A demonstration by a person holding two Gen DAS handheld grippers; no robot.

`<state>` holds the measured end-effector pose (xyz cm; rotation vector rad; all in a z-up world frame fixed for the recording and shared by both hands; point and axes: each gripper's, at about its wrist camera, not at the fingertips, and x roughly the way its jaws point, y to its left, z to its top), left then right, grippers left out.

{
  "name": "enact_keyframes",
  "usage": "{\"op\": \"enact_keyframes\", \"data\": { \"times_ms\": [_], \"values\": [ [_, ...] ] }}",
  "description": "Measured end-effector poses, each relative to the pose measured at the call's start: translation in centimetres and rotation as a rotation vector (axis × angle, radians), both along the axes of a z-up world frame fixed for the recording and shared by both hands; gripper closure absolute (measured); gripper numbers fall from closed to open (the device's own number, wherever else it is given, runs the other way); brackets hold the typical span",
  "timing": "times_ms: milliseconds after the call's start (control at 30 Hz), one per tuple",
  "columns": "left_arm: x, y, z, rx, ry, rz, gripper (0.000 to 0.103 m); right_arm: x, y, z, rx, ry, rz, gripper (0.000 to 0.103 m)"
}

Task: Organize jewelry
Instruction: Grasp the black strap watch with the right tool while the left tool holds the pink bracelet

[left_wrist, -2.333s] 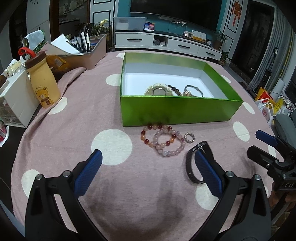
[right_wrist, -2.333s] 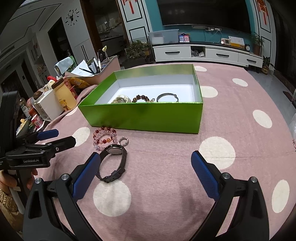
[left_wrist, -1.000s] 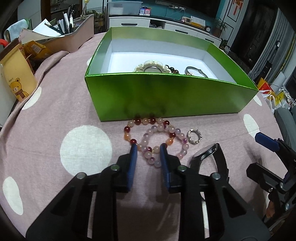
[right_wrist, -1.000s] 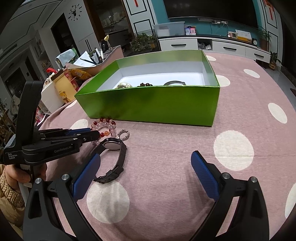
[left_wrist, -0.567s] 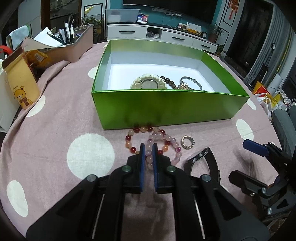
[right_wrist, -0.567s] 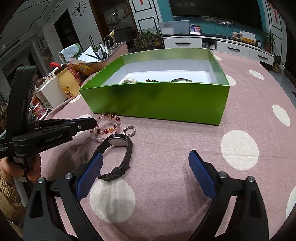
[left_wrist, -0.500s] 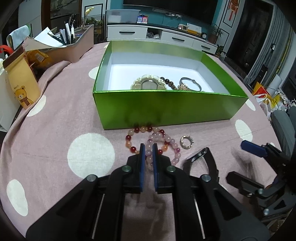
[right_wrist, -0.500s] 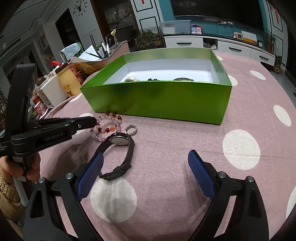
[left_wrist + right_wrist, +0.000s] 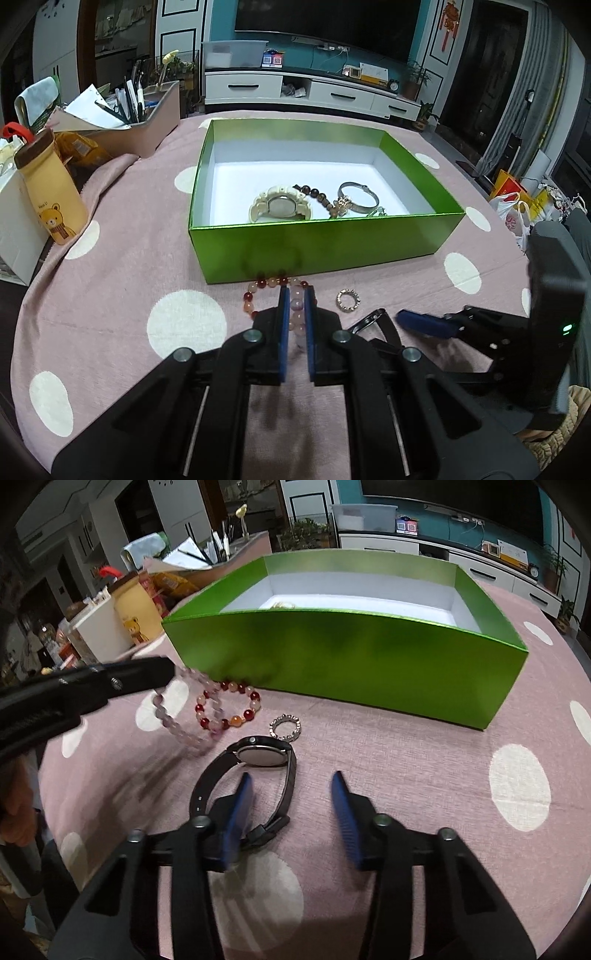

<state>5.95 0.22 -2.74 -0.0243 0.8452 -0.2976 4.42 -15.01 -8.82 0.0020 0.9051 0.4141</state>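
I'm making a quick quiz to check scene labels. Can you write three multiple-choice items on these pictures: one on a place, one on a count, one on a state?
1. Where does the black watch lie?
A. inside the green box
B. on the pink cloth in front of the green box
C. on the yellow bottle

2. How many bead bracelets are outside the green box?
A. two
B. four
C. none

3. What is the left gripper doing?
A. standing wide open over the ring
B. closed on the pale bead bracelet
C. gripping the box wall

Answers:
1 B, the watch rests on the pink cloth between the right gripper and the box.
2 A, the pale bead bracelet and a red-and-orange bracelet.
3 B, pale beads sit clamped between its blue pads.
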Motion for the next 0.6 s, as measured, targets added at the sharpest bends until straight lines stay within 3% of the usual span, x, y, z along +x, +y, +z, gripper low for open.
{"op": "enact_keyframes", "data": {
  "times_ms": [200,600],
  "values": [
    [-0.2,0.0,0.2,0.003,-0.002,0.001,0.096,-0.2,0.0,0.1,-0.025,-0.015,-0.017,0.097],
    [-0.8,-0.5,1.5,0.024,-0.027,0.003,0.096,-1.4,-2.0,1.9,0.038,-0.074,-0.05,0.101]
  ]
}}
